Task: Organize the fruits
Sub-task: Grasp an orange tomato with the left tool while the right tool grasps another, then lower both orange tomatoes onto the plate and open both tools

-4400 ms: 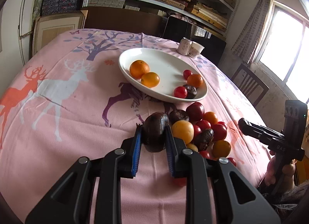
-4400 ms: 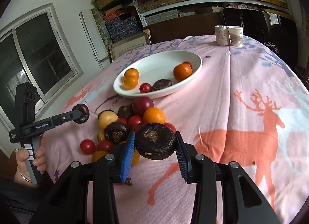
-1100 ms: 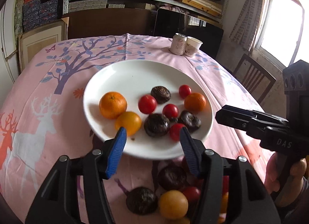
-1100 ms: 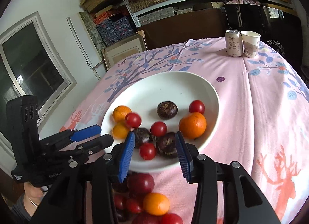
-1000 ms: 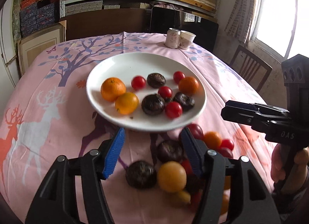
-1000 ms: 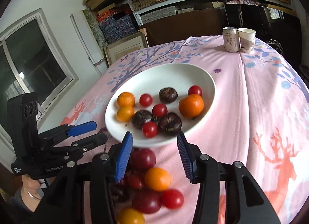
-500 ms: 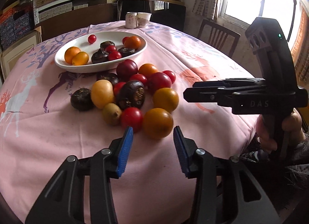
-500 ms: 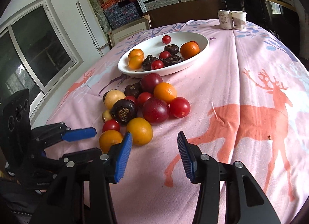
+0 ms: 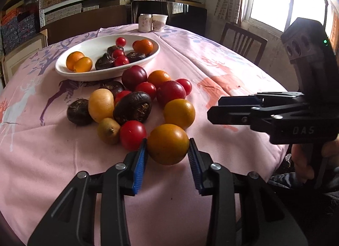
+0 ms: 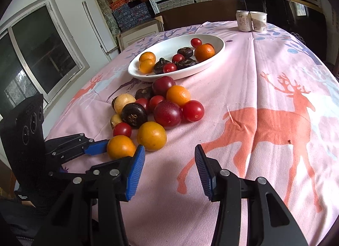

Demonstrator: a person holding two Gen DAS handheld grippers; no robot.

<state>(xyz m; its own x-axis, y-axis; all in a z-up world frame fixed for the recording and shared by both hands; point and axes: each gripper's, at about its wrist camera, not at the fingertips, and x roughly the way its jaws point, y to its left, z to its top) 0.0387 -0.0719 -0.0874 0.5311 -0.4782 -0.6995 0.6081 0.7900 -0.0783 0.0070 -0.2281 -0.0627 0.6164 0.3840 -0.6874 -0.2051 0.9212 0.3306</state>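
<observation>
At lower centre, the left gripper (image 9: 167, 152) brackets the nearest round orange fruit (image 9: 168, 144), jaws apparently touching, probably for plating; the right gripper (image 10: 169, 161) gapes, empty.

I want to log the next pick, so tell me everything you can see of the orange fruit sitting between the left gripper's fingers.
The orange fruit is round, smooth and glossy, deep orange shading to greenish-brown on top. It rests on the pink tablecloth at the near edge of the loose pile, between the left gripper's blue pads, which sit close against both sides. A red tomato sits just beside it.
</observation>
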